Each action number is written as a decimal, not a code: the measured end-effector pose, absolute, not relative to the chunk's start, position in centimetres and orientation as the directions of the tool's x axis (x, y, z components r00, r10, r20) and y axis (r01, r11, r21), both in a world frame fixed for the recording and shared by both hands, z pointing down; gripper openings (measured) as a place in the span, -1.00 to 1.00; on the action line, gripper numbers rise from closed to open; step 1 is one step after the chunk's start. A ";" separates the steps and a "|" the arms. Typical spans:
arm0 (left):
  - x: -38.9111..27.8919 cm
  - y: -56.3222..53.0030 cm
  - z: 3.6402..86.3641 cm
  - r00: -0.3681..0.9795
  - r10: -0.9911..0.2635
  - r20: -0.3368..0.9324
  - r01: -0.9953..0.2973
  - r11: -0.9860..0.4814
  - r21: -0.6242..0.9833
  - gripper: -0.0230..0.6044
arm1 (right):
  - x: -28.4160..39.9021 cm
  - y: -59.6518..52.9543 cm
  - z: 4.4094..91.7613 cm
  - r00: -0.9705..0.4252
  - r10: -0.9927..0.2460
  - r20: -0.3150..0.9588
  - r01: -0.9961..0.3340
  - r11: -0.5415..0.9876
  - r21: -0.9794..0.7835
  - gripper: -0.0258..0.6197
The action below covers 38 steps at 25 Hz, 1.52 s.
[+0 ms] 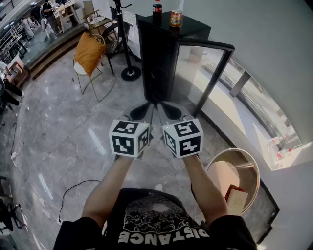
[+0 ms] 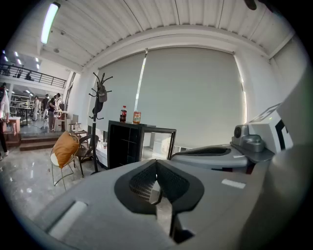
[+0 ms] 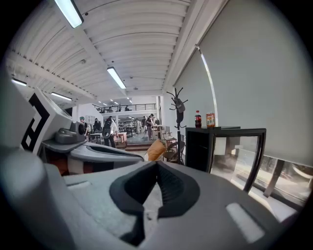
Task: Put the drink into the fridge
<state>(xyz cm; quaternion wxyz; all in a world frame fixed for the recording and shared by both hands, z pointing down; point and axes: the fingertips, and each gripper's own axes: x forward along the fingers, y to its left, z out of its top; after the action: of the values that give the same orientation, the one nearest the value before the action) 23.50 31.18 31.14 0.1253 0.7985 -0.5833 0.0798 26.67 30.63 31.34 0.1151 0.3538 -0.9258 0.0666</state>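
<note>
Two tools are out in front of me, side by side and almost touching, both aimed at the fridge (image 1: 157,53) and tipped a little below level. My forearms (image 1: 110,188) reach straight forward from the body, close to parallel, with the wrists in line and the marker cubes (image 1: 129,138) facing up towards the head camera.

The left tool (image 1: 143,111) has its jaws together, the ribbed pads meeting at the tips with nothing between them. The right tool (image 1: 171,110) is closed the same way and carries nothing. Each tool's own camera shows the other one just beside it.

Nothing is picked up yet. The bottle (image 1: 157,8) with the red cap stands upright on top of the fridge, and a can (image 1: 176,18) stands just beside it, to its right from where I look. Both are well beyond the jaw tips. The fridge is a low black cabinet on the floor (image 1: 58,132), and its glass door (image 1: 208,73) is swung open to the right. A chair (image 1: 89,53) with an orange cushion and a coat stand (image 1: 128,46) are to the fridge's left.
</note>
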 end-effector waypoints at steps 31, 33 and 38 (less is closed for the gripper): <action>11.9 18.2 31.8 0.409 -0.868 0.283 -0.912 -0.381 0.152 -0.92 | 14.9 18.8 32.1 -0.670 -0.682 0.295 -0.725 0.685 -0.063 -0.92; 10.3 17.2 31.8 0.421 -0.861 0.285 -0.907 -0.393 0.153 -0.92 | 13.2 17.7 32.0 -0.662 -0.687 0.298 -0.733 0.678 -0.064 -0.92; 5.8 15.7 32.0 0.441 -0.849 0.289 -0.897 -0.412 0.160 -0.91 | 9.1 16.0 32.0 -0.642 -0.702 0.308 -0.749 0.660 -0.058 -0.92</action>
<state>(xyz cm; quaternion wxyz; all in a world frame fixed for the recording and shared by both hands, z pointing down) 5.84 15.67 31.96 0.1465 0.8362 -0.5221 0.0815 9.07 16.03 31.99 0.1304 0.4025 -0.9016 0.0904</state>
